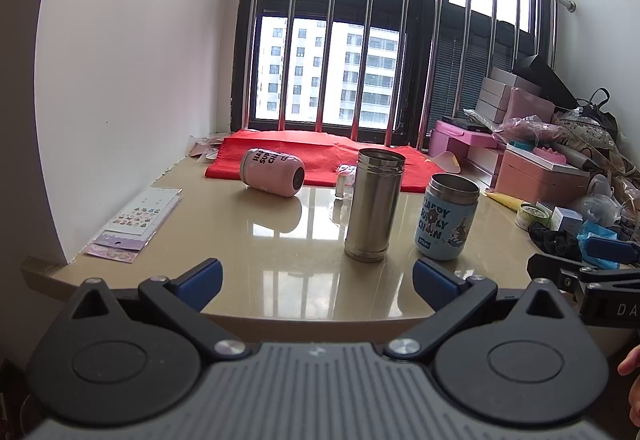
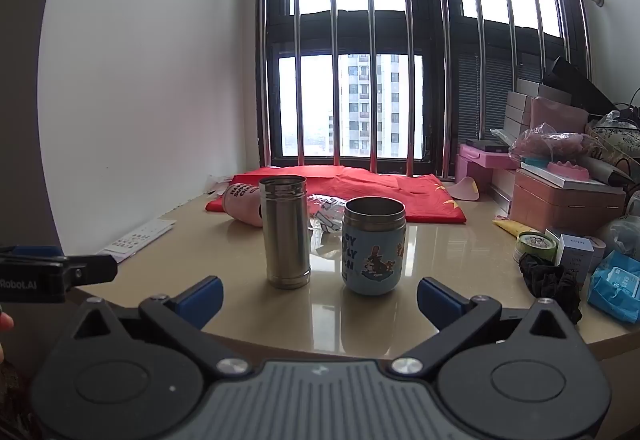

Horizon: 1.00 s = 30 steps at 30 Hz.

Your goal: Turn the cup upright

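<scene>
Left wrist view takes in the beige tabletop [image 1: 248, 252], glossy enough to mirror the window bars, with a red cloth [image 1: 320, 152] spread along its far edge. Next in size, both claws wait at the near edge: the left claw [image 1: 318, 282] is spread wide and holds nothing, and the right claw [image 2: 320, 298] is likewise spread and empty. Two vessels already stand mouth-up, well clear of either claw: a steel tumbler [image 1: 372, 204] and, just to its right, a blue printed cup [image 1: 448, 218]. The one needing work is the pink cup [image 1: 272, 178], lying on its side at the far left, partly on the cloth's front edge, with one dark round end turned toward the camera; whether that end is the mouth or the base I cannot tell. From the right wrist view the tumbler hides most of it, so the left claw looks the better choice. A sound approach, in my judgement, is to reach past the tumbler on its left side, close across the pink body near its middle rather than at an end, lift slightly before rotating so the rim does not scrape or skid on the slick surface, then set it down flat on bare tabletop, not on the cloth's edge where it could tip.
</scene>
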Tool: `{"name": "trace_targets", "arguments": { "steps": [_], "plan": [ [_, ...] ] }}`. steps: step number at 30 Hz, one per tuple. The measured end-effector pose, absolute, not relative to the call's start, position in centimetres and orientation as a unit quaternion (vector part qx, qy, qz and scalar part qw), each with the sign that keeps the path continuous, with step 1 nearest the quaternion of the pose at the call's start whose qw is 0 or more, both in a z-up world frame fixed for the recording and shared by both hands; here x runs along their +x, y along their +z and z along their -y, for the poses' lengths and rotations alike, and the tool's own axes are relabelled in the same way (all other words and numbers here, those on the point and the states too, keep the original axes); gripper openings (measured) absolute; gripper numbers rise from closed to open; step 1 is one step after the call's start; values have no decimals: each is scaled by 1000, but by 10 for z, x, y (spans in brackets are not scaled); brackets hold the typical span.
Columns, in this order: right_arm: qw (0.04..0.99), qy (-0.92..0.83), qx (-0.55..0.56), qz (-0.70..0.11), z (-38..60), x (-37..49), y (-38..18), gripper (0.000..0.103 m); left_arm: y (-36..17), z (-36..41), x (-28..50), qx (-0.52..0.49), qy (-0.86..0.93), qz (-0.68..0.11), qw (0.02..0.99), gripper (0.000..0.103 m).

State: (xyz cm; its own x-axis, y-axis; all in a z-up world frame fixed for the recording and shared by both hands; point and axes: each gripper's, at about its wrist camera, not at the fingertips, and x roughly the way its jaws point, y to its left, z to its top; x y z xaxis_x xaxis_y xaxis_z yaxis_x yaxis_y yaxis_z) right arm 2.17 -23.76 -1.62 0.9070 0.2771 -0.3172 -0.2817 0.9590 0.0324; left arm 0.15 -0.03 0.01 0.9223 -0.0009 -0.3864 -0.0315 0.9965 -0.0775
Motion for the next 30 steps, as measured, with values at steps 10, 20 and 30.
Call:
{"name": "trace_targets", "arguments": {
  "steps": [10,20,30],
  "plan": [
    [976,143,-7,-161,238,22,-16,103,0,3,2,-41,7,-196,980,103],
    [976,143,-7,-161,238,22,-16,103,0,3,2,-41,7,-196,980,103],
    [976,144,-7,-161,238,22,-16,103,0,3,1,-41,7,-196,980,103]
  ]
}}
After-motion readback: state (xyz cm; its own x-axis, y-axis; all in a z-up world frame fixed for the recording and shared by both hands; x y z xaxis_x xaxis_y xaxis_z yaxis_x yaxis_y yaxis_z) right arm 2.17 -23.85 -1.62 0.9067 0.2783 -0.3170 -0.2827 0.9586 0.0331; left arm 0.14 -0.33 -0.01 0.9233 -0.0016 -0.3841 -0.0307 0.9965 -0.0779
